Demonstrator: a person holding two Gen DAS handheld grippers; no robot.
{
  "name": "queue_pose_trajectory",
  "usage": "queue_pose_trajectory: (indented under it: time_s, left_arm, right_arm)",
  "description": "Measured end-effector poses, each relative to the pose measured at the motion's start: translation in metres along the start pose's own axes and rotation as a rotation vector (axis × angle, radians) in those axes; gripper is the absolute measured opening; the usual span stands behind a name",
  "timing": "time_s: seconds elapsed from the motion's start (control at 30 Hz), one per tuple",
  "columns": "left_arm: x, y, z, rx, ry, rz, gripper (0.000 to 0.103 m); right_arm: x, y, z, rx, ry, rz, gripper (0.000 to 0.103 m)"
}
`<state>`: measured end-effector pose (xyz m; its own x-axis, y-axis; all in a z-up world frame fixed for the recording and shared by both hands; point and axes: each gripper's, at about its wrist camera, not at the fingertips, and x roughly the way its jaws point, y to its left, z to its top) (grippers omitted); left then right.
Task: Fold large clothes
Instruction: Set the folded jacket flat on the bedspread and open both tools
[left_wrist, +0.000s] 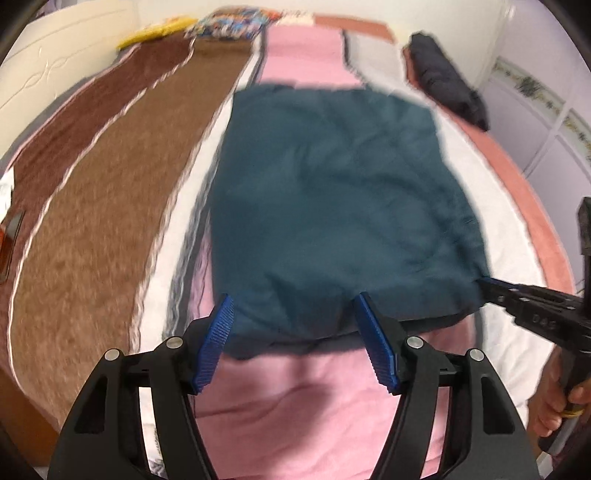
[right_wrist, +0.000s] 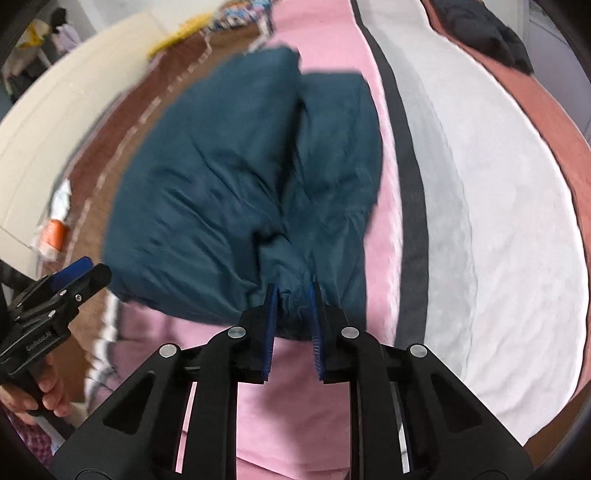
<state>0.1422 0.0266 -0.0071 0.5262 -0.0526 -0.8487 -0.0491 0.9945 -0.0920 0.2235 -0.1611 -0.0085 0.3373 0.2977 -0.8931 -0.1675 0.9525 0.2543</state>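
A dark teal garment (left_wrist: 332, 199) lies folded on the striped bedspread (left_wrist: 295, 387); it also shows in the right wrist view (right_wrist: 229, 192). My left gripper (left_wrist: 293, 306) is open, its blue pads (left_wrist: 216, 339) apart at the garment's near edge, holding nothing. My right gripper (right_wrist: 293, 295) is nearly shut and pinches a bunched corner of the garment between its pads (right_wrist: 271, 321). The right gripper also shows in the left wrist view (left_wrist: 491, 286) at the garment's near right corner. The left gripper shows in the right wrist view (right_wrist: 81, 271) at lower left.
A dark bundle of clothing (left_wrist: 443, 77) lies at the bed's far right, near the tiled wall (left_wrist: 546, 122). A yellow item (left_wrist: 155, 33) and a patterned cloth (left_wrist: 232, 24) lie at the far end. A white headboard (left_wrist: 55, 62) stands left. An orange packet (right_wrist: 55, 230) lies on the brown stripe.
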Motion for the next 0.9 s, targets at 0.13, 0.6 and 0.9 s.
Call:
queue_pose_trajectory:
  time_s: [0.13,0.6,0.9]
  left_arm:
    - [0.014,0.001,-0.008,-0.002,0.008,0.030,0.066]
    - [-0.012,-0.003,-0.004,-0.021,-0.023,-0.003,0.066]
    - [-0.057,-0.019,-0.021,-0.007,-0.065,-0.014,0.066]
  right_arm:
    - [0.017,0.001,0.002,0.002,0.030,-0.022,0.016]
    - [-0.015,0.008,0.004,0.023,-0.042,-0.025,0.019]
    - [-0.069,0.038,-0.033,-0.034,-0.162,-0.043,0.028]
